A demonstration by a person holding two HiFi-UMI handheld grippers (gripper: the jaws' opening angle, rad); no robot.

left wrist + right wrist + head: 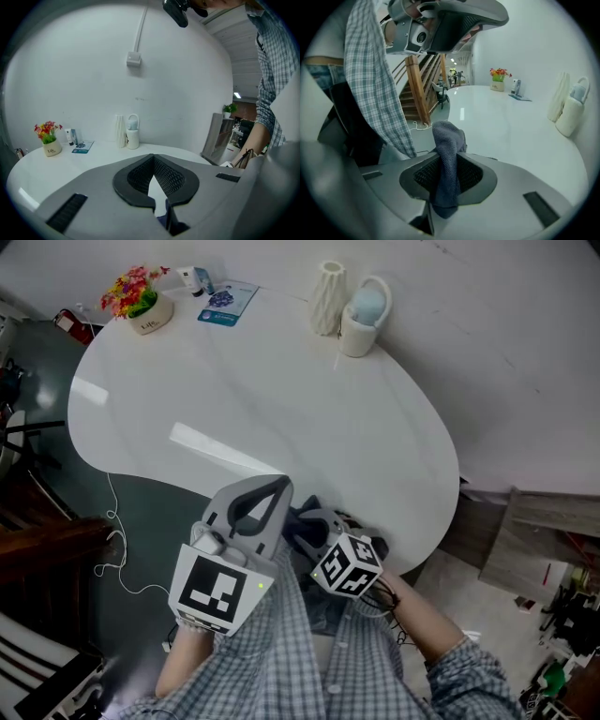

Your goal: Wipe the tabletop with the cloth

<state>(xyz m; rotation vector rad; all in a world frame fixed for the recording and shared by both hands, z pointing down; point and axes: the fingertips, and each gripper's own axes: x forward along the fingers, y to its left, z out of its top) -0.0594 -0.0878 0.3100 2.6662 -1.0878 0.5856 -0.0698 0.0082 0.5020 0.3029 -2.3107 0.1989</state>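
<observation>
The white oval tabletop (281, 381) stretches away in front of me. My right gripper (317, 524) hovers at its near edge, shut on a dark blue-grey cloth (302, 529). In the right gripper view the cloth (449, 136) stands bunched up between the jaws of that gripper (448, 158) and hangs down behind them. My left gripper (279, 487) is just left of it over the table's near edge. Its jaws meet at the tips with nothing held, as the left gripper view (152, 159) shows. The two grippers are close together, side by side.
At the table's far side stand a flower pot (141, 301), small tubes (195, 279), a blue leaflet (228, 304), a white ribbed vase (328, 296) and a white handled jar (361, 320). A white cable (117, 540) lies on the floor at left. A wooden cabinet (544, 531) stands at right.
</observation>
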